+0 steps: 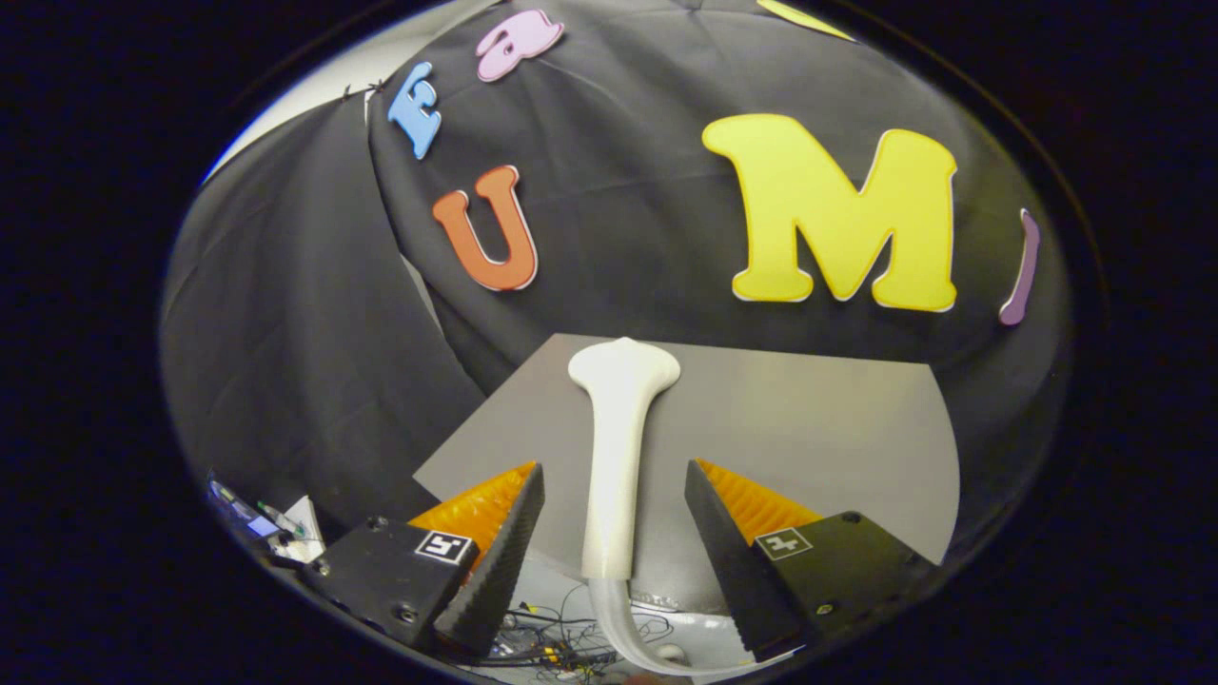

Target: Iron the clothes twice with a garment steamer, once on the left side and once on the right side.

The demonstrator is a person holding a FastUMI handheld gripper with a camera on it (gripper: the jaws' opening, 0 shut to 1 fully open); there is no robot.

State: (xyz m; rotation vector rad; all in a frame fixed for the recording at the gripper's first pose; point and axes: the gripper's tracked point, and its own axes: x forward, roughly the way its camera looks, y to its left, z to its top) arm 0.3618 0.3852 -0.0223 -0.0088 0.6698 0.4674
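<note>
While spread wide and touching nothing, gripper (614, 518) fingers either side of the white garment steamer (617, 447) lying on the grey table (809, 428), head toward the black wall, hose (628, 633) curling down near tangled wires (552, 647), maybe on the floor, no brand readable.

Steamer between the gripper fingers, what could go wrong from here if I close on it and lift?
1. The hand-held gripper is open, its fingers clear of the steamer on both sides. The handle looks smooth and rounded, so it might slip or twist when squeezed.
2. The hose trails from the handle's near end toward loose cables below; lifting could tug or snag it.
3. The steamer lies on the grey board with its head pointing away, so it may tip forward once lifted.
</note>
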